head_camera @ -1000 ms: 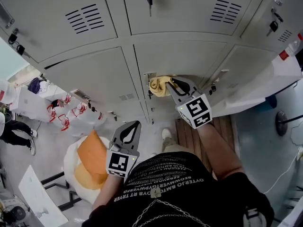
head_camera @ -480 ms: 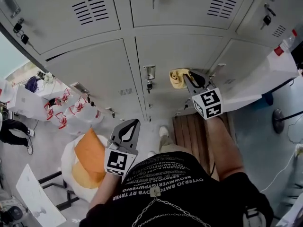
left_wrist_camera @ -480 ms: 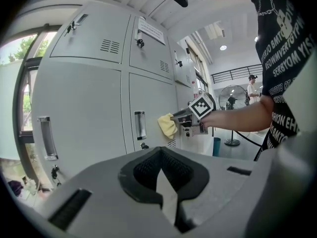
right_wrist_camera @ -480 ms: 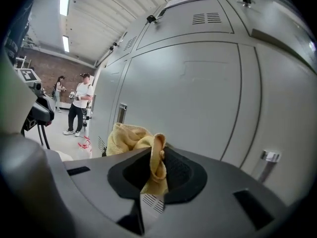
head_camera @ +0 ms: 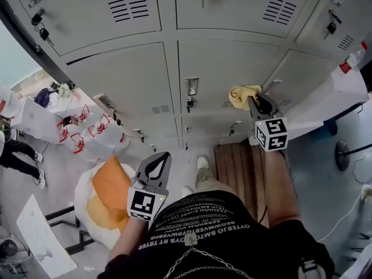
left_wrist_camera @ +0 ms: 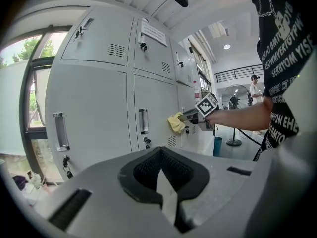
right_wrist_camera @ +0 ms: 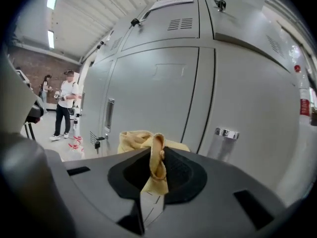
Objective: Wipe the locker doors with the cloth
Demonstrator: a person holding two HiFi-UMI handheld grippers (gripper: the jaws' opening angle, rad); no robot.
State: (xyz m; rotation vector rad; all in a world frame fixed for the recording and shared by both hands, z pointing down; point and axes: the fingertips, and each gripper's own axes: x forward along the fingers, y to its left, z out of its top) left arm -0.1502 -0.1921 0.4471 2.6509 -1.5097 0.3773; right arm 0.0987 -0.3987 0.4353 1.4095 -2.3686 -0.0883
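Against the smooth grey locker door (head_camera: 224, 68), near its right edge, your right gripper (head_camera: 254, 100) pinches the crumpled yellow cloth (head_camera: 241, 94); your left gripper (head_camera: 159, 160) hangs closed, empty.

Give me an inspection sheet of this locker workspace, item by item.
Surface: grey locker doors, with keys hanging in some locks.
Job's things: yellow cloth, bunched against a lower door.
Clutter: orange bag on a white sack on the floor; printed bags beside the lockers.
Grippers: right gripper shut on the cloth; left gripper shut, empty, held low and off the lockers.
Cables: thin white cable on the floor at right.
Surroundings: wooden pallet underfoot; a person standing far off; a fan.
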